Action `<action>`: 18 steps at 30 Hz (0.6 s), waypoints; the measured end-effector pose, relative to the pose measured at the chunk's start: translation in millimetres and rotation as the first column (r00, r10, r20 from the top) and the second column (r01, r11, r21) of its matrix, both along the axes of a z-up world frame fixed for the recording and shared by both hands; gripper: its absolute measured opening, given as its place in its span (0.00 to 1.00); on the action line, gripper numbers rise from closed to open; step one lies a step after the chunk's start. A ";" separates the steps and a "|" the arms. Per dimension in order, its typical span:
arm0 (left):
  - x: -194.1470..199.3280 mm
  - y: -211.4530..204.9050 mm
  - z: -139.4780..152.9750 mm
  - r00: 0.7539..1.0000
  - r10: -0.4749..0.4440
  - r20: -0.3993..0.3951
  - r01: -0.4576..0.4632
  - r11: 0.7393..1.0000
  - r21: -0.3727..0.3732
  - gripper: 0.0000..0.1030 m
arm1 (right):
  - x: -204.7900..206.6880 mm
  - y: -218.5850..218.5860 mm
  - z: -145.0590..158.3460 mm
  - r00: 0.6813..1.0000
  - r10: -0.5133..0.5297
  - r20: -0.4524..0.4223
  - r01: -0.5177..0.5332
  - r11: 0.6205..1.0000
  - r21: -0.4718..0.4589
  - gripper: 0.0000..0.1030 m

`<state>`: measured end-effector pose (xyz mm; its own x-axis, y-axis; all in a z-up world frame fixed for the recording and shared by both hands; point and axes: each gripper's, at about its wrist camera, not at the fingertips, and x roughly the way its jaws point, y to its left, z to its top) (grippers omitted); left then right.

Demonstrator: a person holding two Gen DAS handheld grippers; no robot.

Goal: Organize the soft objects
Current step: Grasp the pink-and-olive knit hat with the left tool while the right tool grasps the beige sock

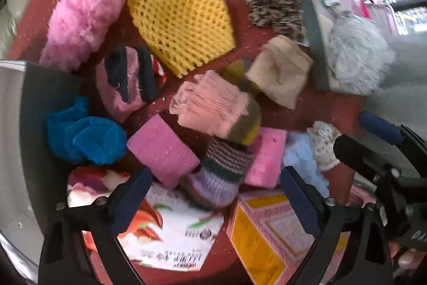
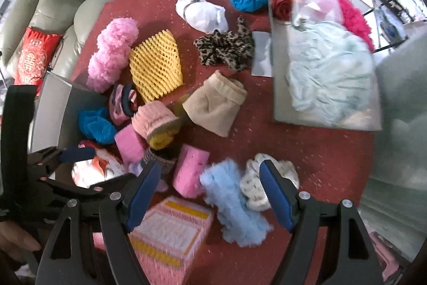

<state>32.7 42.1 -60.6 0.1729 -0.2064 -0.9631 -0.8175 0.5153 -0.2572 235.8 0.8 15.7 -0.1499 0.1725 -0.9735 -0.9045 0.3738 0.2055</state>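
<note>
Your largest container, the clear bin [image 2: 280,87] at the right of the red table [image 2: 320,146], holds a pale green mesh puff [image 2: 328,71] and a magenta fluffy piece [image 2: 355,18]. On the table lie two pink sponges [image 1: 162,148], two blue cloths [image 2: 96,124]. Your left gripper [image 1: 216,202] and right gripper [image 2: 210,191] both hover with fingers apart, empty.

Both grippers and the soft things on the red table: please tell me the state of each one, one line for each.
Left gripper: open, empty, above the striped knit sock.
Right gripper: open, empty, around the light blue fluffy piece.
Beige cloth: lying on its side, mouth open.
Yellow foam net: lying flat.
White cloth bundle: tied with a band.
Clear tray: filled with pale green fabric.
</note>
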 end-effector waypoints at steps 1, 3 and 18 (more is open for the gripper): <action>1.4 3.3 -5.5 1.000 0.011 -0.006 -0.011 1.000 -0.015 0.95 | 1.6 5.7 -5.1 1.000 0.012 -0.014 -0.011 1.000 0.005 0.77; 0.4 9.9 -15.0 0.999 0.042 -0.034 -0.043 0.999 -0.025 0.95 | 1.7 14.9 -14.7 0.999 0.042 -0.018 -0.042 0.999 -0.001 0.77; 55.1 -6.8 -50.7 0.986 -0.100 -0.133 0.109 0.992 0.064 0.76 | 24.2 64.6 -73.4 0.998 -0.021 -0.057 0.017 0.998 -0.064 0.77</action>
